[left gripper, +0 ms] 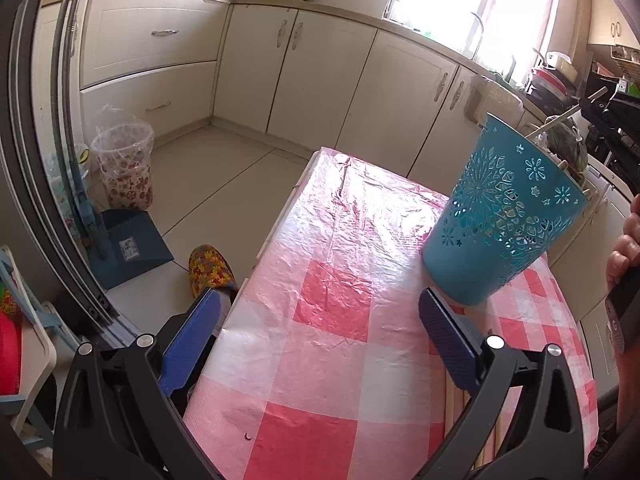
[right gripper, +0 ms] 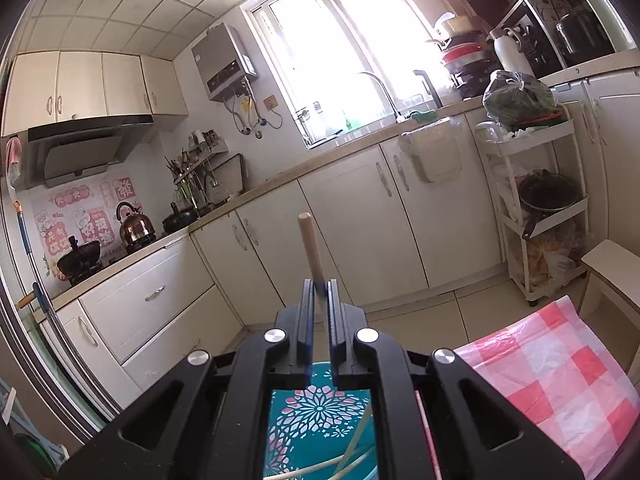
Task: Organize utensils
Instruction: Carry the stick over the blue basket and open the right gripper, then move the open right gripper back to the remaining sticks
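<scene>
Right gripper [right gripper: 321, 286], its two dark jaws drawn almost together, is seen clamped on a pale wooden stick [right gripper: 310, 246] whose blunt end rises past the fingertips toward the kitchen window [right gripper: 340, 48]. Directly beneath its frame, the teal cut-out holder [right gripper: 320, 412] is glimpsed from above, with more pale sticks crossed inside it. From the left wrist view, the left gripper [left gripper: 320, 320] is shown with blue-padded fingers [left gripper: 446, 332] spread wide and nothing held between them, poised over the pink-and-white checked tablecloth [left gripper: 320, 340]. The same holder [left gripper: 504, 216] is set on the cloth toward the right edge of the table, just beyond the right-hand pad, with stick ends poking over its rim. Several pale sticks [left gripper: 460, 412] are seen lying flat on the cloth, partly hidden behind the right-hand finger. A hand [left gripper: 624, 252] is caught at the far right edge around a dark grip. Cream cabinets [left gripper: 320, 76] are lined along the walls; a clear-lined patterned bin [left gripper: 124, 164], a blue dustpan [left gripper: 132, 248] and a floral slipper [left gripper: 208, 268] are found on the tiled floor left of the table. A kettle [right gripper: 134, 226] is seen on the hob and a white trolley [right gripper: 536, 200] beside the cabinets.
</scene>
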